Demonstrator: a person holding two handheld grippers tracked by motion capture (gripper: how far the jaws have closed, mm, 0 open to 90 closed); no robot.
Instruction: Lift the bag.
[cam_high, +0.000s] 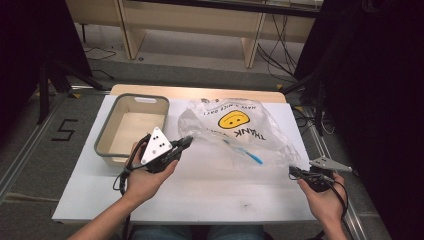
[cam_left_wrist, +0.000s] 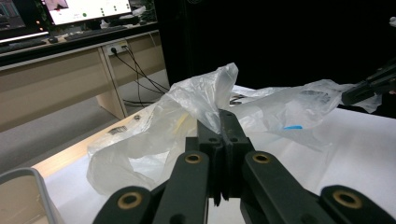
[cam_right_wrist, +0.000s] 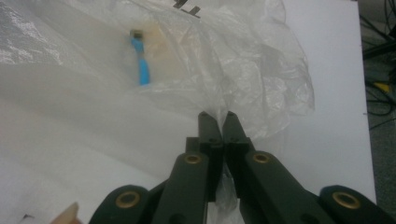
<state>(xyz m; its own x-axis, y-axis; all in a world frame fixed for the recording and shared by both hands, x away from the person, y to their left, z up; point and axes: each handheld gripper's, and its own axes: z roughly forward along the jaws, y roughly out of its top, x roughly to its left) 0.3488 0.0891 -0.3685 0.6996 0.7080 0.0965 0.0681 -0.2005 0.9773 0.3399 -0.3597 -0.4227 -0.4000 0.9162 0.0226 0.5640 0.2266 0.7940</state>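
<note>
Two grippers are working a clear plastic bag (cam_high: 240, 132) lying across the white table (cam_high: 200, 195), just right of the grey bin (cam_high: 107, 125). My left gripper (cam_high: 186, 142) is pinching the bag's near-left edge, jaws closed tight on a raised fold of film (cam_left_wrist: 212, 93). A blue toothbrush (cam_high: 250, 154) is lying inside the bag. My right gripper (cam_high: 294, 171) is clamping the bag's right corner (cam_right_wrist: 224, 105), jaws pressed together on the plastic.
</note>
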